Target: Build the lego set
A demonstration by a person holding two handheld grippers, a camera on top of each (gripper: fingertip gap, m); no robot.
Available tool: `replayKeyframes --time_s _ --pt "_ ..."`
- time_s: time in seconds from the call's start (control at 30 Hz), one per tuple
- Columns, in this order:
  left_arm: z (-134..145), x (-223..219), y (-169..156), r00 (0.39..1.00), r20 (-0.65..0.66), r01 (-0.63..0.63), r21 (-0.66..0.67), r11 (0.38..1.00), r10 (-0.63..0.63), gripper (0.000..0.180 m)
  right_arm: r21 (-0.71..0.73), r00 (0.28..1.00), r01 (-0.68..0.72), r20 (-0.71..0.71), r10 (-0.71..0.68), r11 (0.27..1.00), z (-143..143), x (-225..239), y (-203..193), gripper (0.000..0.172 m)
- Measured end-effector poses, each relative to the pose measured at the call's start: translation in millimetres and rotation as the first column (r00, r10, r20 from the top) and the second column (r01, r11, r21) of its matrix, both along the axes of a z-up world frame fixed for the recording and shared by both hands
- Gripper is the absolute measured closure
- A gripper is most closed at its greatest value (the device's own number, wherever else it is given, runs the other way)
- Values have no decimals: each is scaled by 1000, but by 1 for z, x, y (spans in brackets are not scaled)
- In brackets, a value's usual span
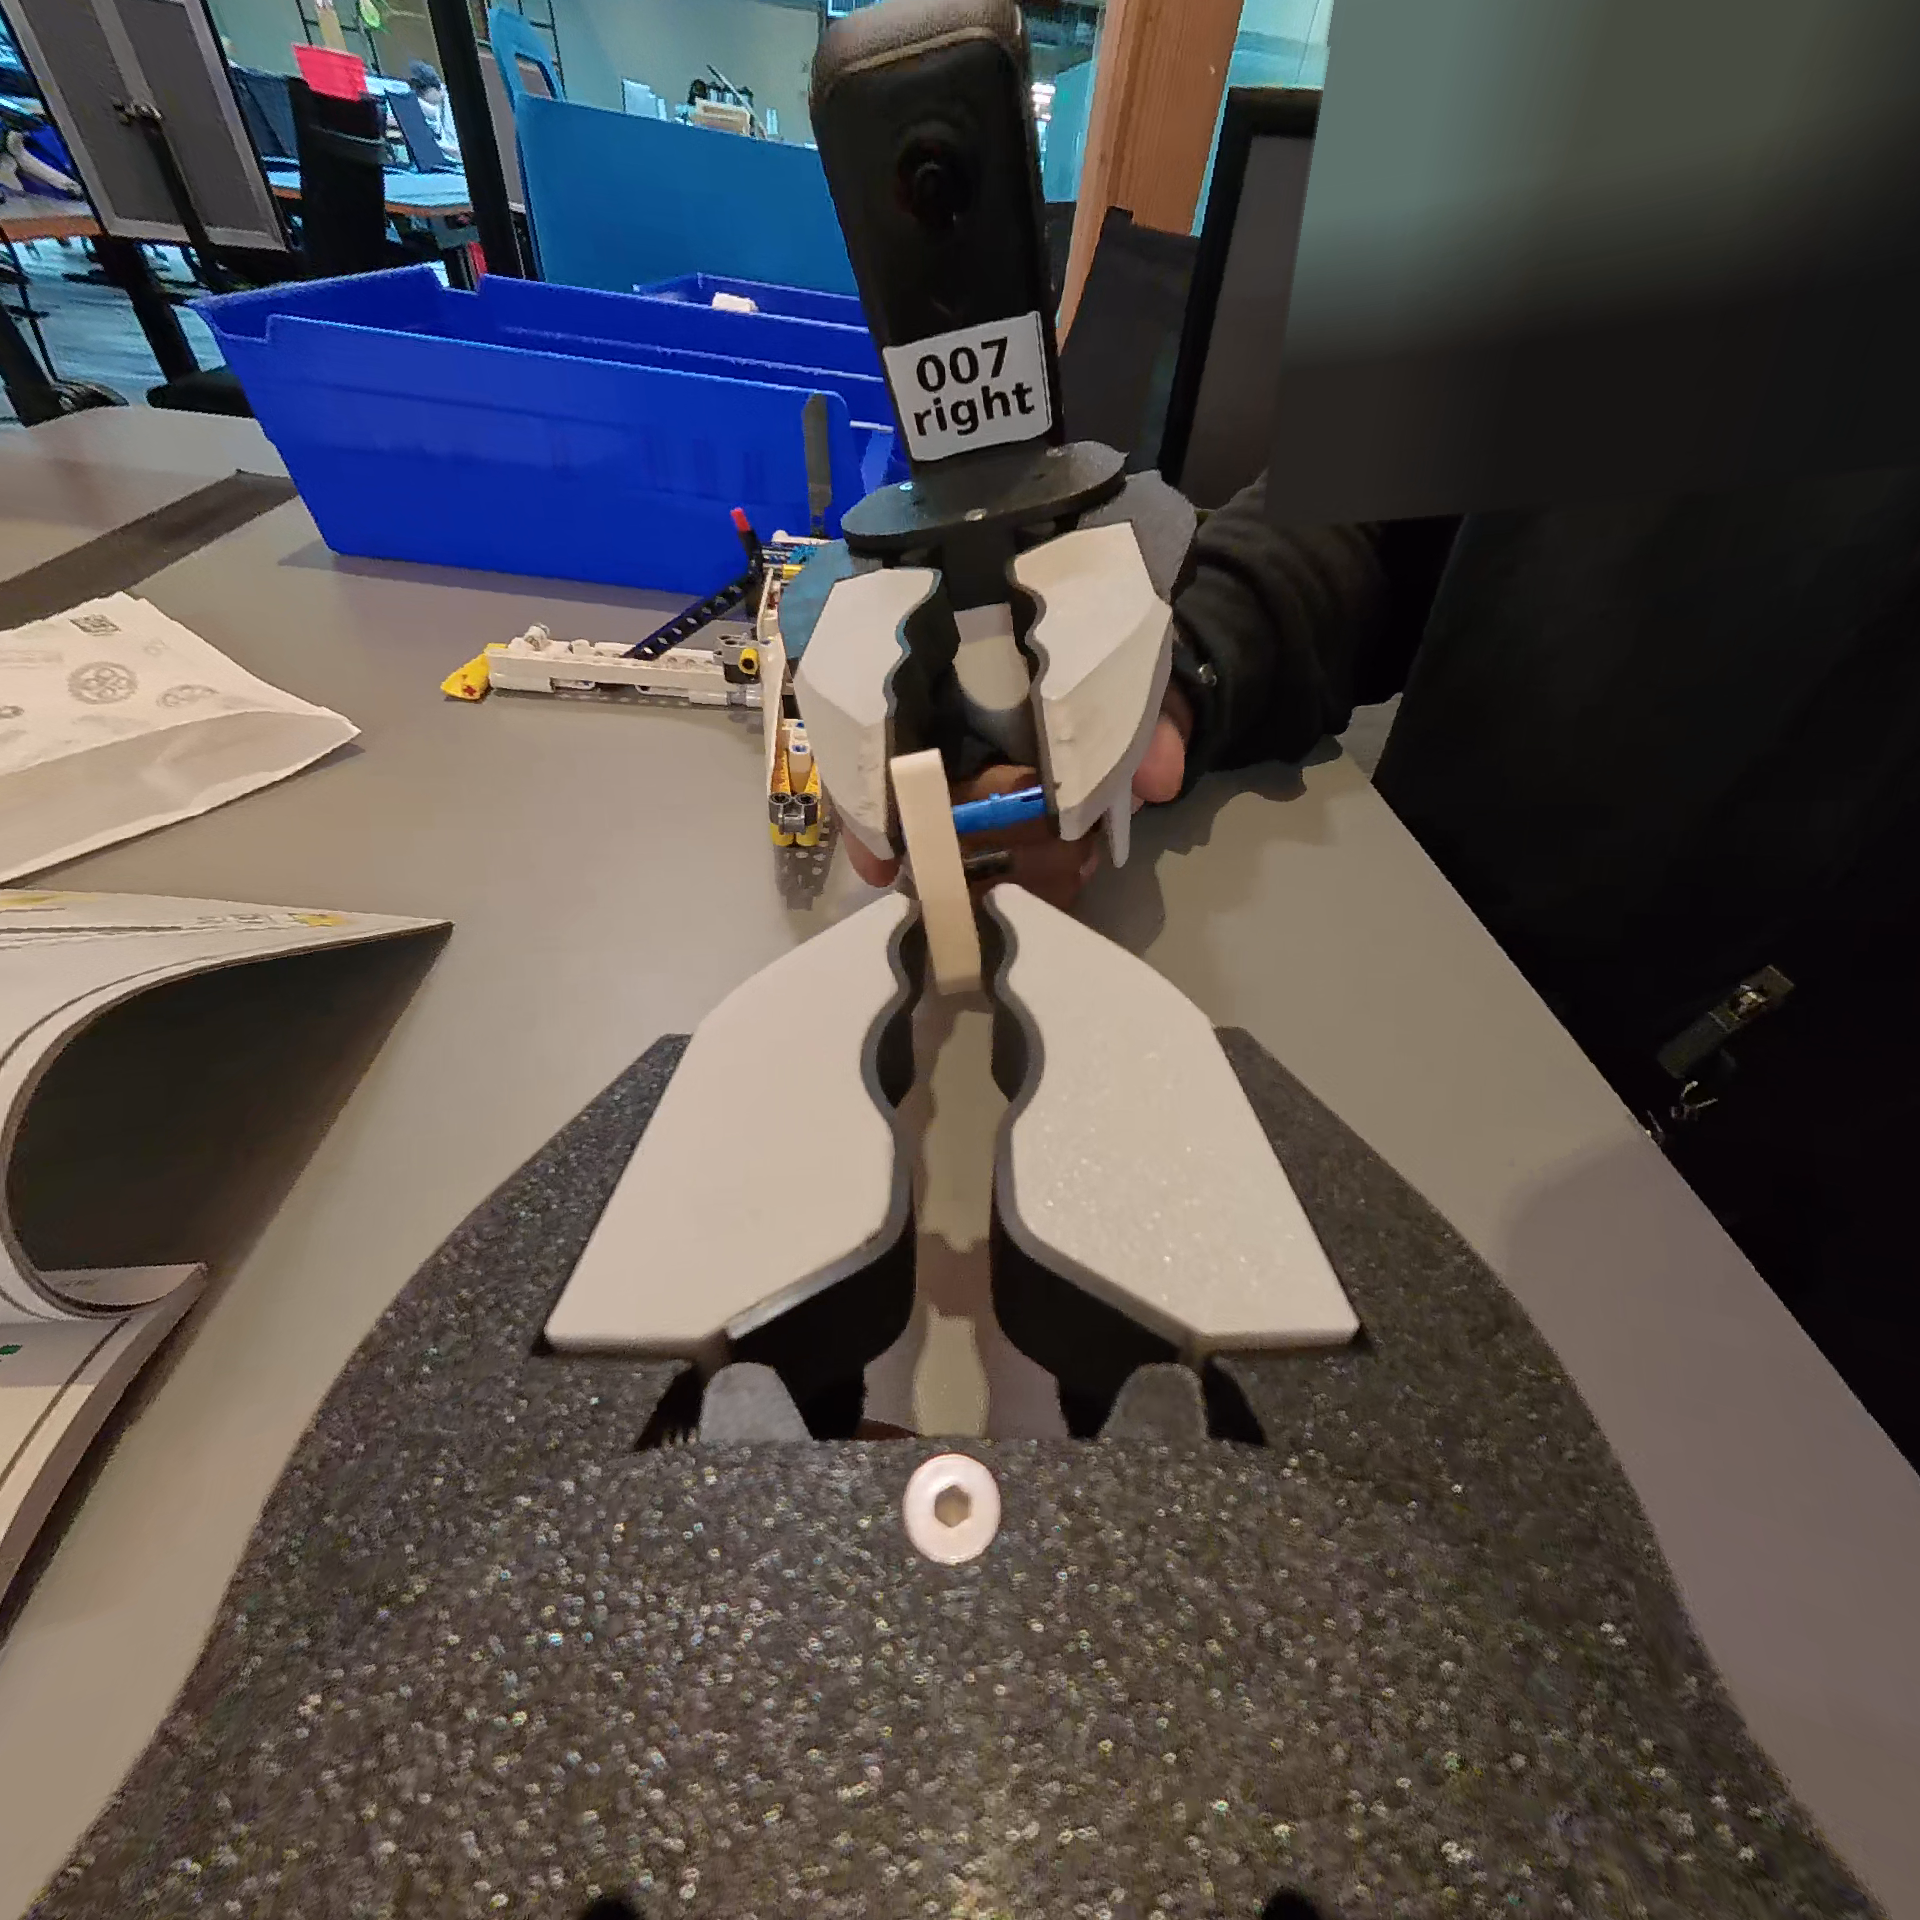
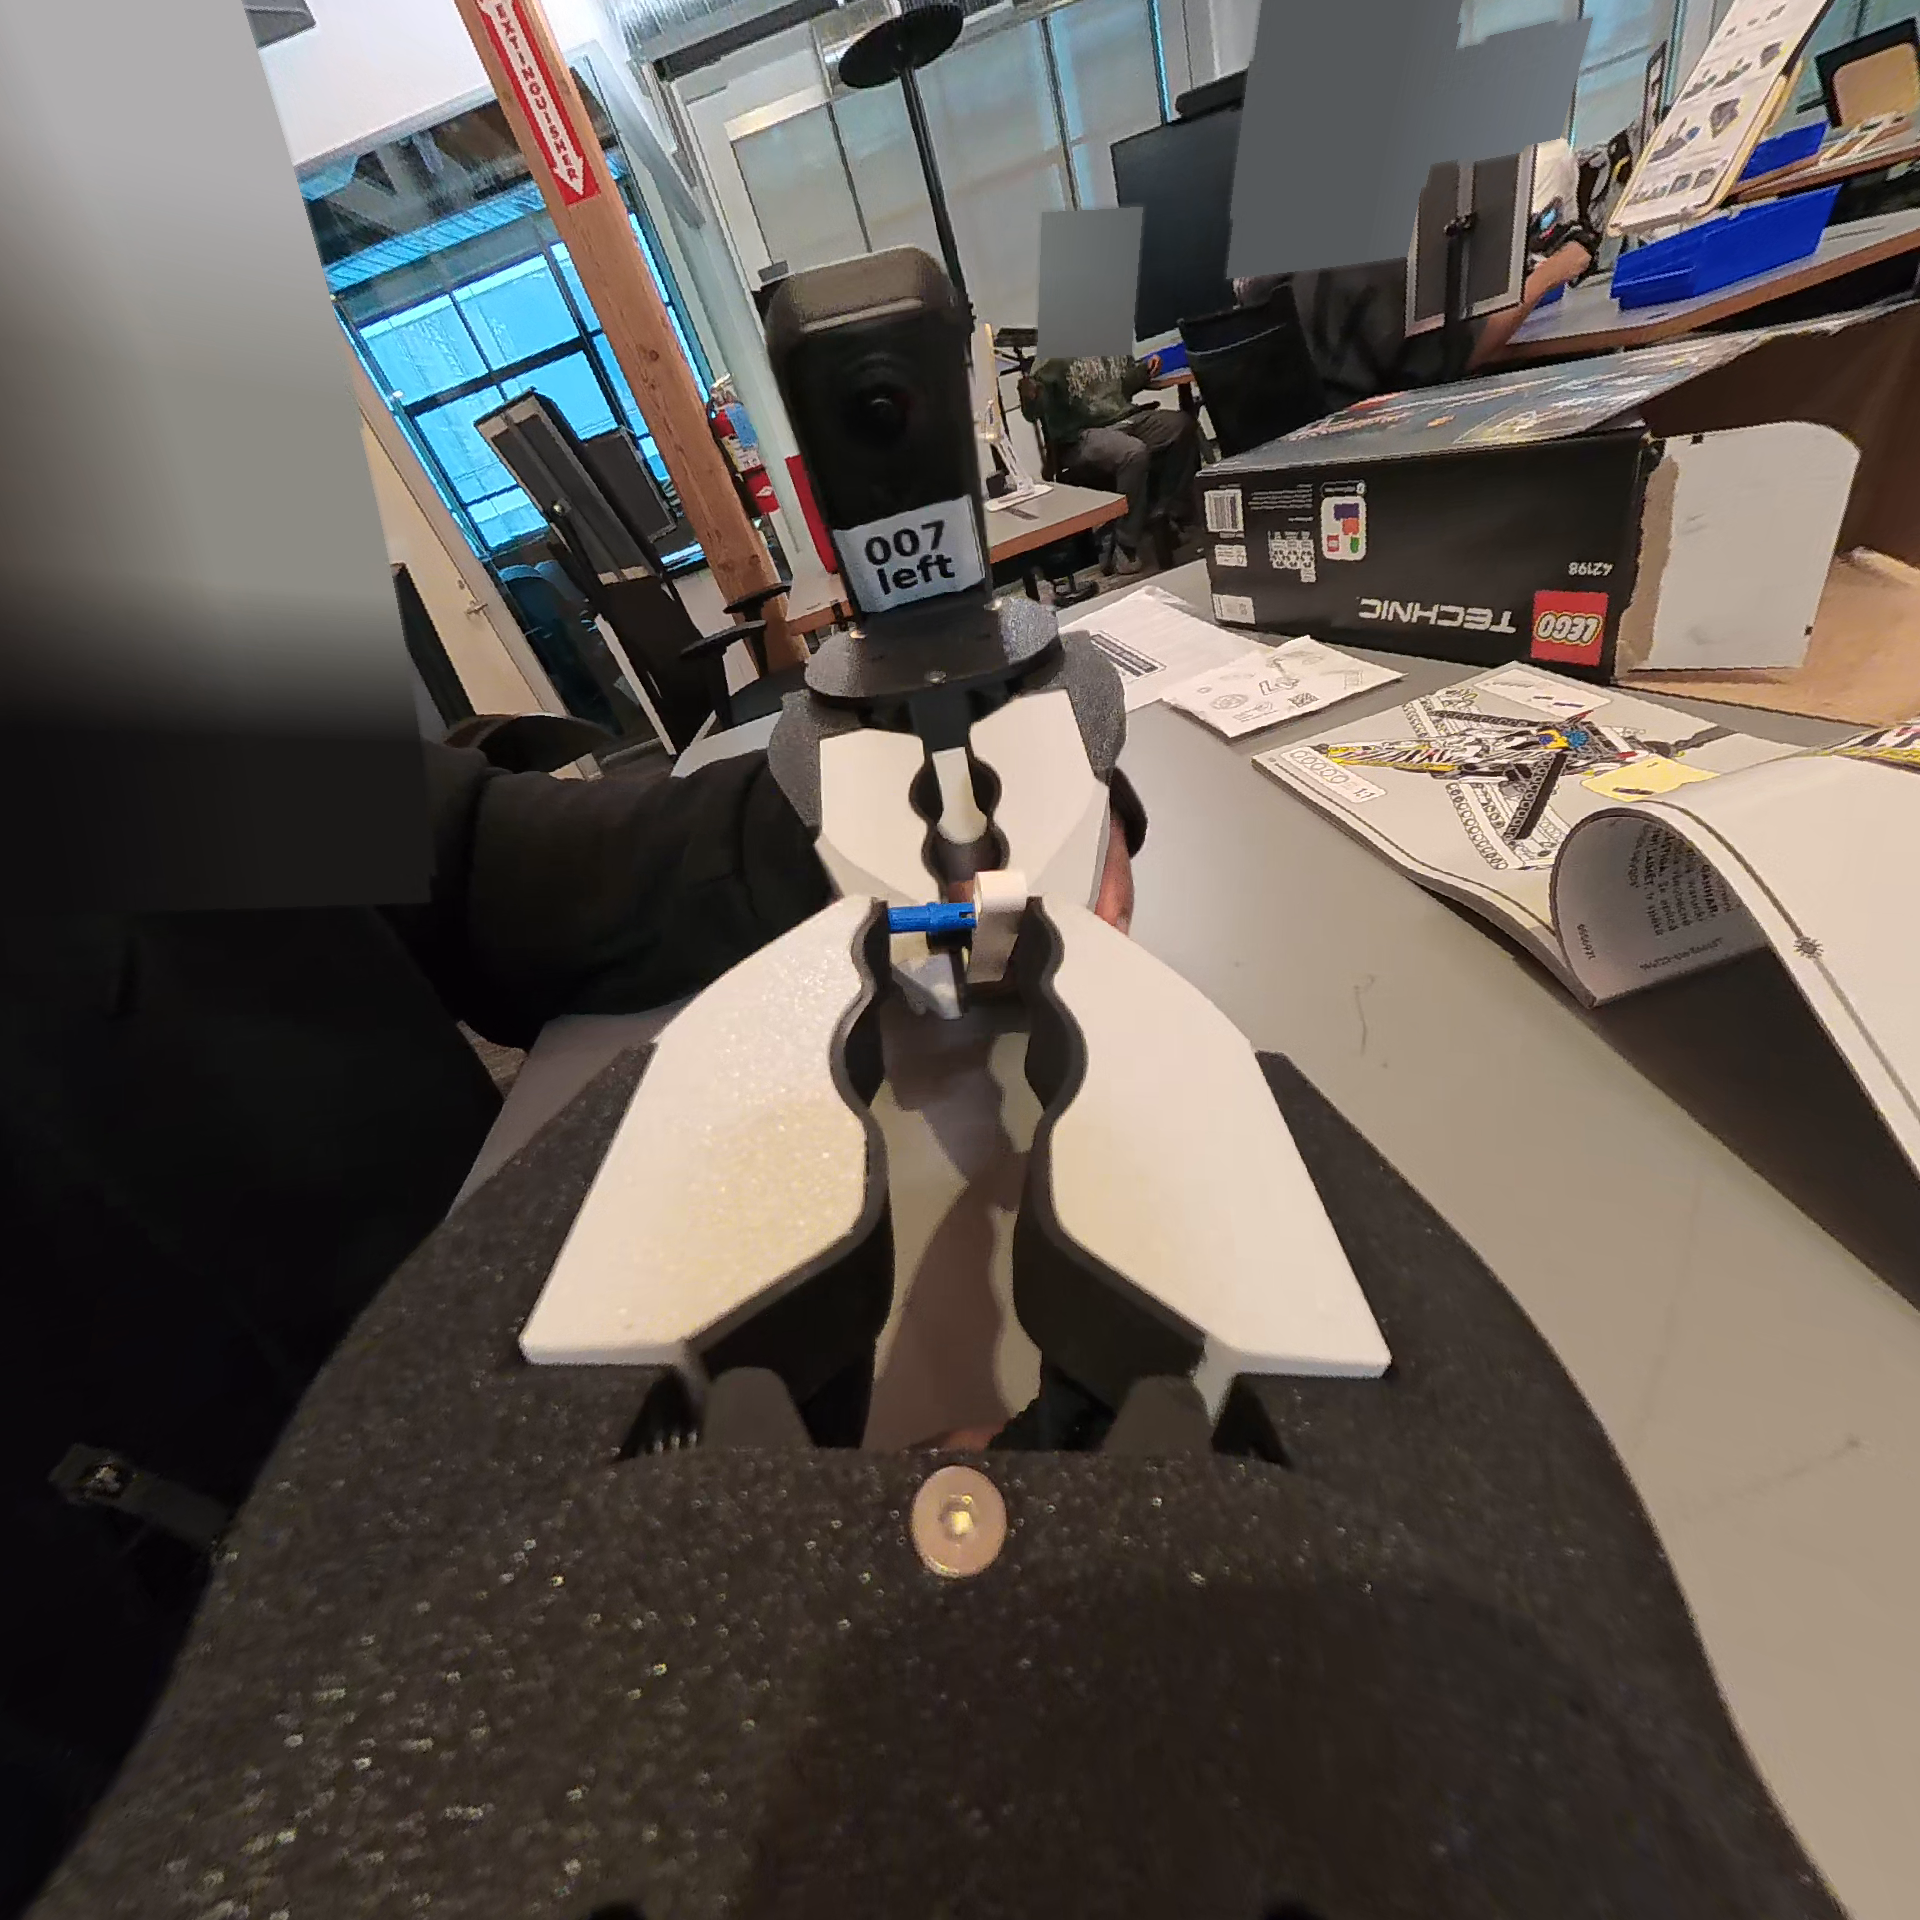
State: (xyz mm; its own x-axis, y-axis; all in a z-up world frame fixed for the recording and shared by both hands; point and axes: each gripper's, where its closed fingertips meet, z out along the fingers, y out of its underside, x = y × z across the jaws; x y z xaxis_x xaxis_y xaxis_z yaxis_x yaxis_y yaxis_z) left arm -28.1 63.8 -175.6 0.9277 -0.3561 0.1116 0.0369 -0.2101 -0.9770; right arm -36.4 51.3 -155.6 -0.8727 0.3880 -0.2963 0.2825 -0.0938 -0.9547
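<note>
On the L, an open instruction booklet [image 1: 156, 1091] and a paper sheet [image 1: 135, 696] lie on the grey table [image 1: 520, 831], w/ blue bins [image 1: 520, 436] behind. Centre: my left gripper [image 1: 948, 940] is clenched on a white beam [image 1: 940, 862], held upright. My right gripper [image 1: 966, 800] faces it, tips touching, clamped across a blue pin [image 1: 997, 810] whose end meets the beam. A half-built model [image 1: 644, 655] lies just beyond.
</note>
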Motion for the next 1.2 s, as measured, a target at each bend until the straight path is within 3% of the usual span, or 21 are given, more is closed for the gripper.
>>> replayKeyframes --time_s 0.4,0.67,0.87,1.03,1.2 --pt "-6 -6 -4 976 -217 -42 -46 998 31 173 129 984 64 -171 -42 990 -7 3 -5 148" --pt "-27 -15 -13 920 -391 -100 -194 976 17 173 342 947 173 -317 -60 924 -24 -3 -4 135" --pt "-35 -9 -14 911 -412 -82 -249 965 -29 173 442 953 158 -302 -19 883 -38 -1 -10 138" --pt "-40 -9 -16 892 -450 -97 -284 954 -43 173 473 907 222 -422 -2 853 -36 3 -12 145" --pt "-41 -9 -15 882 -468 -100 -288 952 -48 173 476 905 247 -425 -25 844 -36 -1 -9 150"
